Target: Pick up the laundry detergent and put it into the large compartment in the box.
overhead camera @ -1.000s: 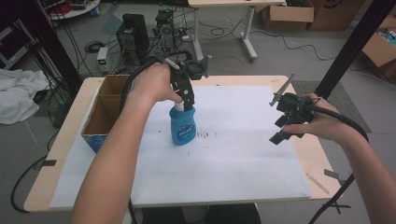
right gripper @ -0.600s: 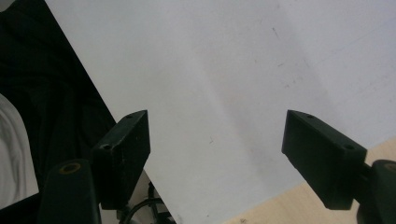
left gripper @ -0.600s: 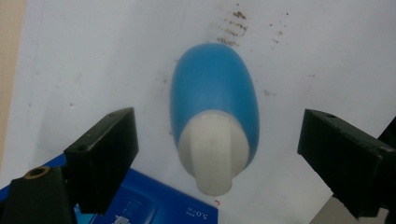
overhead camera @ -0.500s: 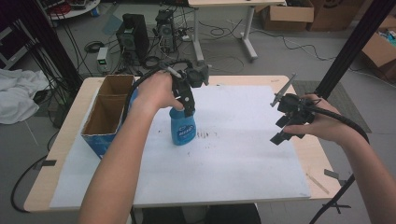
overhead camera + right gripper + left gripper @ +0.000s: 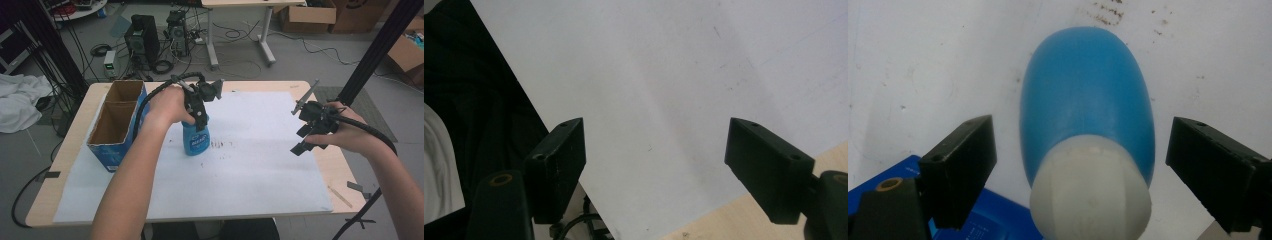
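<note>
A blue bottle (image 5: 196, 141) with a white cap (image 5: 1090, 190) stands upright on the white paper sheet (image 5: 250, 170), just right of a box. My left gripper (image 5: 200, 119) points down over its top. In the left gripper view the left gripper (image 5: 1080, 137) is open, its jaws wide on either side of the bottle (image 5: 1083, 100) and clear of it. My right gripper (image 5: 300, 140) hovers over the paper's right side. In the right gripper view the right gripper (image 5: 656, 142) is open with nothing between its jaws.
A blue cardboard box (image 5: 116, 125) with two open compartments stands at the left of the wooden table (image 5: 345, 170). Faint dark marks (image 5: 220, 145) lie on the paper beside the bottle. Computers, cables and cartons sit on the floor beyond.
My left gripper has risen slightly and shifted a little away from the bottle's top. The bottle stays put. The right gripper has not moved.
</note>
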A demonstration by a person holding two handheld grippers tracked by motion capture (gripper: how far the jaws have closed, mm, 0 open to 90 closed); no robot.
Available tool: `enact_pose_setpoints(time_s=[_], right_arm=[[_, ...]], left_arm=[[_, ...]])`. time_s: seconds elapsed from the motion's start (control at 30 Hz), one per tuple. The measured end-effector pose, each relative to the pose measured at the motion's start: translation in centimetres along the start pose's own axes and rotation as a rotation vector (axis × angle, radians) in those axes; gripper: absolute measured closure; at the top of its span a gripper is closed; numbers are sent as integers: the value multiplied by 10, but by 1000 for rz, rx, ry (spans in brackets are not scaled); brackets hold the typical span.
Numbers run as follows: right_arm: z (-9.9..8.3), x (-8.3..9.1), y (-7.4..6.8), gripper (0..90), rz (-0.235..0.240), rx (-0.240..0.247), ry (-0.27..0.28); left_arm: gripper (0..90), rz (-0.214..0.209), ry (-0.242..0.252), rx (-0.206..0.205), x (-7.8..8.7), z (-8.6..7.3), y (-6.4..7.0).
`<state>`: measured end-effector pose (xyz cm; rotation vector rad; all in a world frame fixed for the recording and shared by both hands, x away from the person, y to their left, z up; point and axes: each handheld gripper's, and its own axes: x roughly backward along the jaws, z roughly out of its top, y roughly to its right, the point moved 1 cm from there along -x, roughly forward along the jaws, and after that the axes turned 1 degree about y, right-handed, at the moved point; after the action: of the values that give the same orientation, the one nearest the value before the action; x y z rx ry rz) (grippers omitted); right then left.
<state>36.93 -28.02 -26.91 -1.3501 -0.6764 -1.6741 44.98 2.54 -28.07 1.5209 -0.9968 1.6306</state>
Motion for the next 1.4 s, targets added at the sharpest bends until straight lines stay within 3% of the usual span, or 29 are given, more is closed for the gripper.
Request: enact_pose_setpoints(time_s=[0.6,1.0,1.4], right_arm=[[2,-3,-1,267,16,1,-1],[1,-3,-1,268,16,2,-7],[2,-4,-1,272,18,10,-9]], left_arm=[[160,-17,-8,21,-9,-2,-1],[202,-25,-11,13,-15,-2,-2],[274,-69,-16,32,-16,-3,-3]])
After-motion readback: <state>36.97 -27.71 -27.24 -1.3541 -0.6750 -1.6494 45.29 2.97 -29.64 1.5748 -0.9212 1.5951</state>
